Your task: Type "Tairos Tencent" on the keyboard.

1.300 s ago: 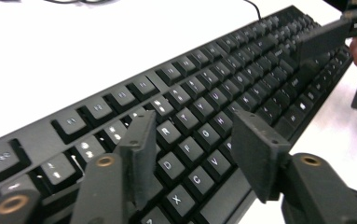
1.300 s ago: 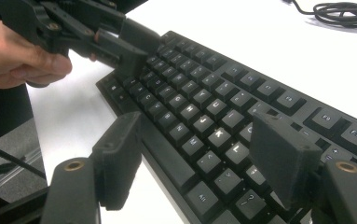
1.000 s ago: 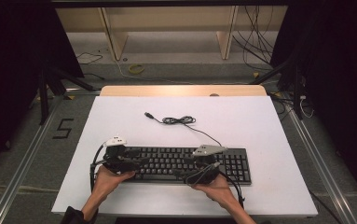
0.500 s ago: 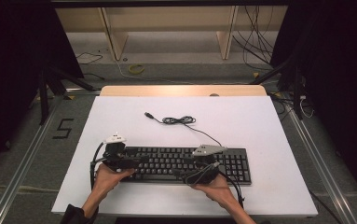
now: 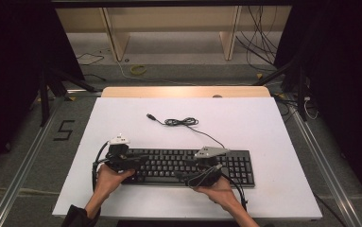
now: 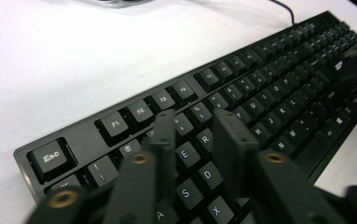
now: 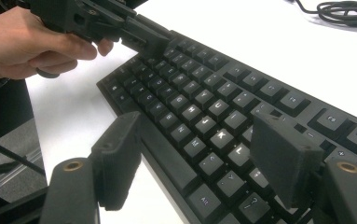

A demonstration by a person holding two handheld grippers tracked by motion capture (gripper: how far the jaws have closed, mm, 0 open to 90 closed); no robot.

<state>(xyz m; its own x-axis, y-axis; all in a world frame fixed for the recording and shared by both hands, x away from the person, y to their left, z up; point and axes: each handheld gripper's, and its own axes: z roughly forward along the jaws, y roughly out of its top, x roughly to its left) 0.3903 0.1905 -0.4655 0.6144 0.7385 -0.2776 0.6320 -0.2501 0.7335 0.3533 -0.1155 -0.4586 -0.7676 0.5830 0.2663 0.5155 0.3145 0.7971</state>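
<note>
Your left tool [image 5: 132, 160] sits over the left end of the black keyboard [image 5: 235, 165]; its jaws have just been closing and now stand narrow, with a slim gap between them and nothing clamped. In the left gripper view they hang just above the E and R keys (whether a tip touches a key, you cannot tell from here). A second ago the same jaws stood visibly wider in the high view; otherwise your left hand [image 5: 108, 178] has kept its place.

Your right tool [image 5: 198, 176] is at the keyboard's near edge, right of centre, with your right hand [image 5: 219, 191] behind it. Its jaws are wide apart in the right gripper view: one pad off the near edge over the bench [image 5: 273, 123], the other over the keys around L. Nothing is gripped. No change from the earlier frames.

The keyboard lies flat on the near half of the white bench, long side across your front, same position as a second ago. Its cable [image 5: 182, 122] runs off the back edge to a loose coil nearer the bench's middle, with the plug [image 5: 150, 116] lying free (also unmoved).
</note>
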